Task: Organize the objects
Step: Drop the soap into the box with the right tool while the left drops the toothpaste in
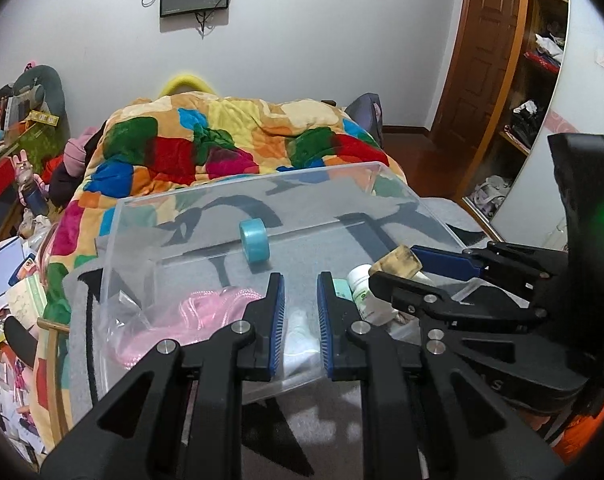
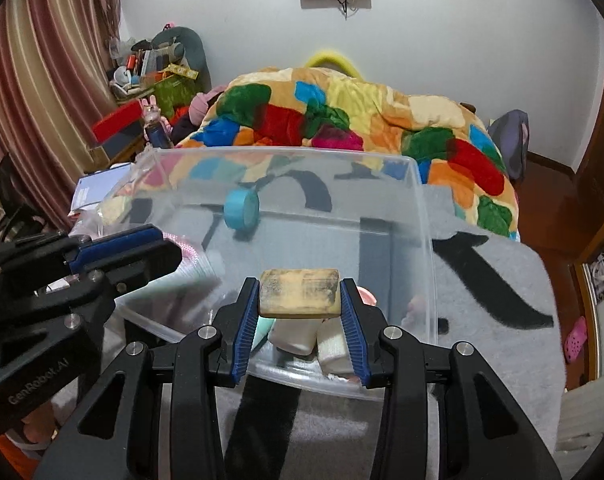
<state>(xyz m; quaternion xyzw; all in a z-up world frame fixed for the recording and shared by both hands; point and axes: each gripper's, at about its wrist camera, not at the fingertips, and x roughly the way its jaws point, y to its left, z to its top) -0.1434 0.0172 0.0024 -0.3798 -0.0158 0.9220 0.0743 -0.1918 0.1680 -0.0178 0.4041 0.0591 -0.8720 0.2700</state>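
Right gripper (image 2: 300, 300) clamped on scuffed tan block (image 2: 299, 293) mid-frame over clear bin (image 2: 426, 240); left gripper (image 1: 301, 316) parted, empty.

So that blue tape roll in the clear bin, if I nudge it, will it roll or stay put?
The blue tape roll stands on its edge on the clear bin's floor, so a sideways nudge would likely set it rolling. A push on its flat face might tip it flat instead. It looks small and hollow, so probably light, and nothing visibly blocks it.
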